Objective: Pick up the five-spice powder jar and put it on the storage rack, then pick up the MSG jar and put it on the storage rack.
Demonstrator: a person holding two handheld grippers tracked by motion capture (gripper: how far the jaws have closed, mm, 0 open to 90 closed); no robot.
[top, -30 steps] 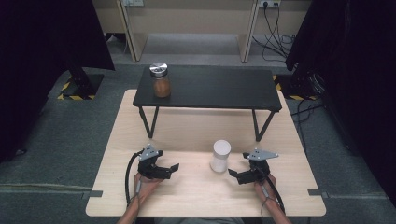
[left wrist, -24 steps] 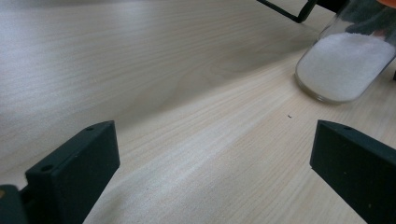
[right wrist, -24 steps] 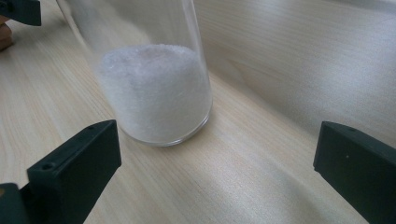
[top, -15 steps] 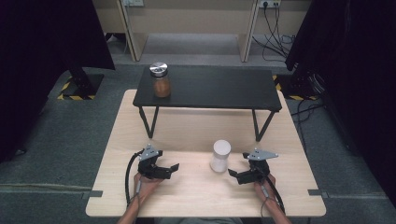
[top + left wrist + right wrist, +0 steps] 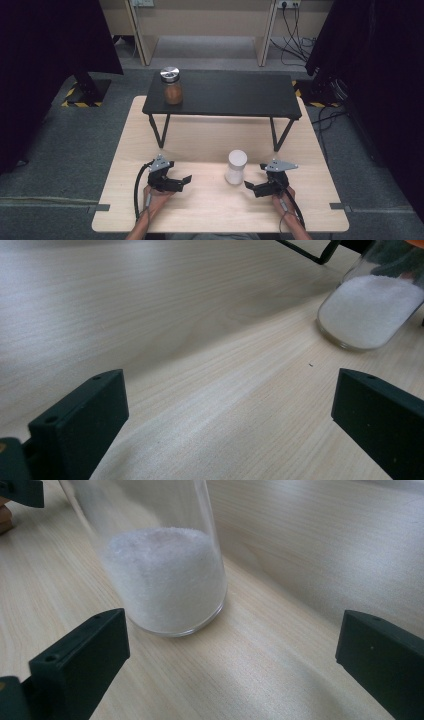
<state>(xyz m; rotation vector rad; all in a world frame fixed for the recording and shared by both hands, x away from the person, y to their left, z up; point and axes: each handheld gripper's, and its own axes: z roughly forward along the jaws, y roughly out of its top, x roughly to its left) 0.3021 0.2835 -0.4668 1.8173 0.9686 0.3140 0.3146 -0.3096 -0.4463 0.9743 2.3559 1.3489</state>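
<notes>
- Grey carpet surrounds a pale wooden table [image 5: 150,210], and a low black shelf [image 5: 235,95] stands across the table's far half, with cabinets and dark curtains beyond.
- On the shelf's left end sits a brown-filled jar [image 5: 173,89] with a metal lid, well apart from both hands.
- A glass jar of white powder [image 5: 235,167] stands upright on the table's near half, a little right of centre, between the two grippers and in front of the shelf's right leg.
- Its long axis runs vertical, its pale top facing straight up and its base flat on the wood; the right gripper view shows the jar [image 5: 165,580] roughly half full, and the left gripper view catches it [image 5: 367,310] at the upper right.
- Left gripper [image 5: 181,182] rests near the table's front edge with its jaws spread and nothing between them.
- Right gripper [image 5: 250,187] lies just beside the jar, jaws spread wide, aimed toward it but not touching.
- Reaching for this jar looks like the step in hand; it would go best with the right jaws kept level and slid in until the glass sits centred between them, closing on the lower body.
- Smooth round glass may slip or tip if pinched off-centre or too high, so a slow, square closure seems wise.
</notes>
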